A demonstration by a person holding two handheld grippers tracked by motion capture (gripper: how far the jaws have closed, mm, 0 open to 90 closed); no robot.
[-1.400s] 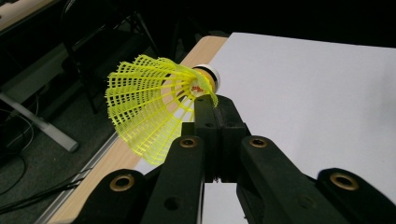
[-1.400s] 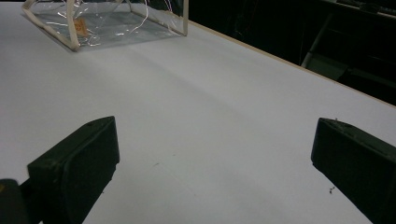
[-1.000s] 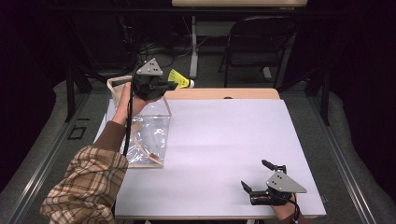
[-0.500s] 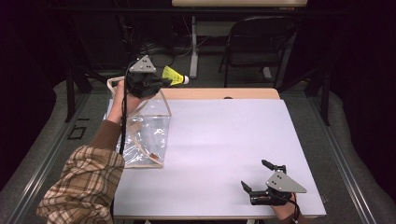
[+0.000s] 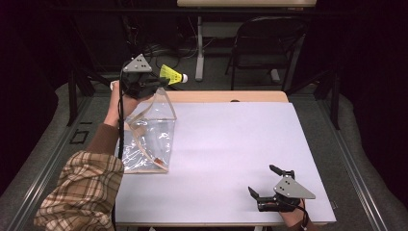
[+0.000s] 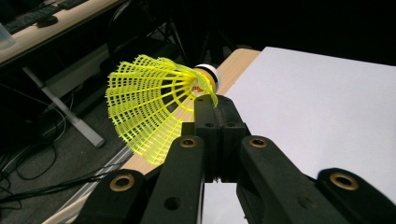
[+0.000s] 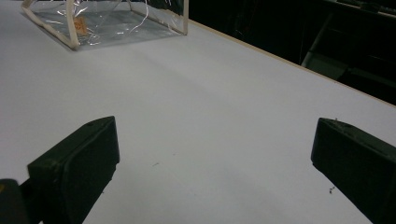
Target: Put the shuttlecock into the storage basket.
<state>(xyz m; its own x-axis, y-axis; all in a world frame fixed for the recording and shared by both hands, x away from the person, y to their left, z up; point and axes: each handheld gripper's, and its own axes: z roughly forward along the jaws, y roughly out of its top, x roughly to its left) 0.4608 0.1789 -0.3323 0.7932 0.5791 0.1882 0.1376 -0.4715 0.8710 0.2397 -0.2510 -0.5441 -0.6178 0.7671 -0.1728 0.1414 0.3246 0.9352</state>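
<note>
The left gripper (image 5: 161, 83) is raised above the far left corner of the desk (image 5: 240, 144), over the far end of a clear bag (image 5: 149, 137). Its fingers (image 6: 215, 116) are pressed together on the edge of a yellow shuttlecock (image 5: 173, 75), pinching the mesh skirt close to the white cork. In the left gripper view the shuttlecock (image 6: 154, 105) fans out to the left of the fingers, with its cork pointing away toward the desk's wooden far edge. The person's left hand (image 5: 122, 98) wraps the gripper body, and a plaid sleeve (image 5: 79, 192) runs back to the near left.

The bag stands on the left side of the desk, its cream trim forming a peaked far end; it is see-through, with a small orange tag inside near its near end. In the right gripper view the bag (image 7: 107, 18) sits at the far left, well apart from that gripper.

The right gripper (image 5: 264, 183) rests low at the near right corner of the desk, its fingers (image 7: 77, 163) spread wide with nothing between them, only bare white desk top.

A dark folding chair (image 5: 262, 43) stands beyond the far edge of the desk.
</note>
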